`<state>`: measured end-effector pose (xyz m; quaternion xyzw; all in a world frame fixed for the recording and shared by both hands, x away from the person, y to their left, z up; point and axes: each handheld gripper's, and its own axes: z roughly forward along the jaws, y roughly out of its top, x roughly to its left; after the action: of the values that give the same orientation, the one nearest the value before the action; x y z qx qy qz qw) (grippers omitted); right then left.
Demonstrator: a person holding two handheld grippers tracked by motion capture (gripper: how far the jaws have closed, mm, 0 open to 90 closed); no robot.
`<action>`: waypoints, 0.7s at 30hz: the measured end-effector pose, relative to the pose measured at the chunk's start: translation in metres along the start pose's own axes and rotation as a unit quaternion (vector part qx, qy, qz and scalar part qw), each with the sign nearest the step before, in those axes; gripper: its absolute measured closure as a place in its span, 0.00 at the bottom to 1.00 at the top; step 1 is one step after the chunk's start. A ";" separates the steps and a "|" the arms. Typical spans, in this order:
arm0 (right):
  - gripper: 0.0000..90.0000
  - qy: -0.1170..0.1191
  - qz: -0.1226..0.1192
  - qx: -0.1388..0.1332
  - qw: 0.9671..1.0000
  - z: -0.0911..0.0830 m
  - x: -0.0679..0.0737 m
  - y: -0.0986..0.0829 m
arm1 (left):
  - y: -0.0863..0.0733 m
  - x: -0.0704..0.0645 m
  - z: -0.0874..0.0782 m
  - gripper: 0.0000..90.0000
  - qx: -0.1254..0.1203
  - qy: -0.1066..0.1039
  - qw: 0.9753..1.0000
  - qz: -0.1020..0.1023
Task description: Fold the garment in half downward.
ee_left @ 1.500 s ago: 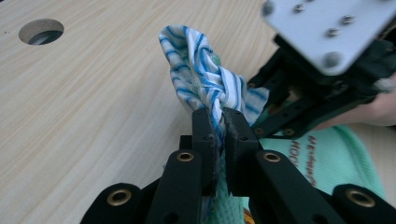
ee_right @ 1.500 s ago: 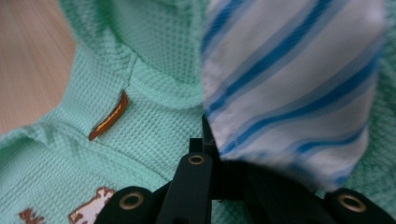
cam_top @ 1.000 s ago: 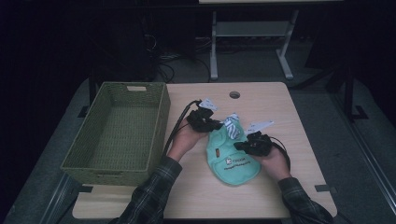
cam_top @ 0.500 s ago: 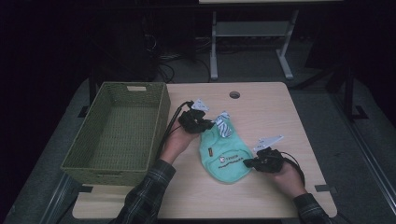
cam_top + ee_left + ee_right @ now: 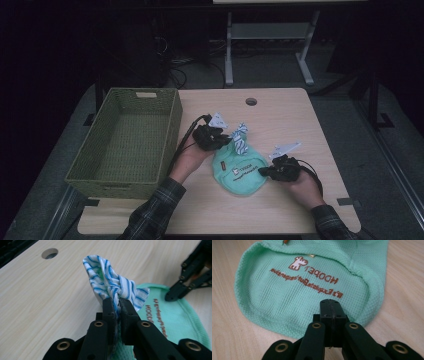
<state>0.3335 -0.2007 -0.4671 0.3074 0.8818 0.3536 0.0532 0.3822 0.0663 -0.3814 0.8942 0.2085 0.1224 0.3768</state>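
Observation:
A mint-green mesh garment [image 5: 239,174] with brown print lies flat on the table; its printed face [image 5: 307,285] is close under the right gripper view. A blue-and-white striped cloth [image 5: 241,137] rises bunched from its far end. My left gripper [image 5: 228,140] is shut on that striped cloth [image 5: 110,282], the fabric pinched between the jaws [image 5: 117,303]. My right gripper [image 5: 263,171] is shut with nothing seen between its jaws, its tip [image 5: 330,302] over the garment's right edge. The left gripper view has that tip [image 5: 170,296] at the green hem [image 5: 172,320].
A woven green basket [image 5: 172,125], empty, stands along the table's left side beside my left forearm. The light wooden table [image 5: 290,115] has a round cable hole [image 5: 251,101] at the back. Dark floor and a white desk frame lie beyond.
My right gripper left the garment's upper part and came down to its right edge. The left gripper drew the striped cloth slightly left, and the garment now lies more spread out.

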 end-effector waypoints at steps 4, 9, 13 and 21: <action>1.00 0.001 0.001 -0.002 1.000 0.000 -0.001 0.000 | 0.000 -0.014 0.002 0.93 0.008 -0.005 1.000 0.023; 1.00 0.001 0.005 -0.001 1.000 0.000 0.000 0.000 | 0.000 -0.031 0.009 0.93 0.019 -0.012 0.999 0.041; 1.00 0.005 0.008 -0.003 1.000 0.000 -0.001 -0.001 | 0.000 -0.044 0.014 0.92 0.025 -0.021 0.998 0.055; 1.00 0.001 0.009 -0.004 1.000 -0.002 -0.004 -0.002 | -0.003 -0.062 0.024 0.91 0.027 -0.057 0.996 0.058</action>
<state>0.3347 -0.2050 -0.4679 0.3144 0.8776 0.3584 0.0502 0.3359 0.0247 -0.4042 0.9202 0.1377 0.0872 0.3559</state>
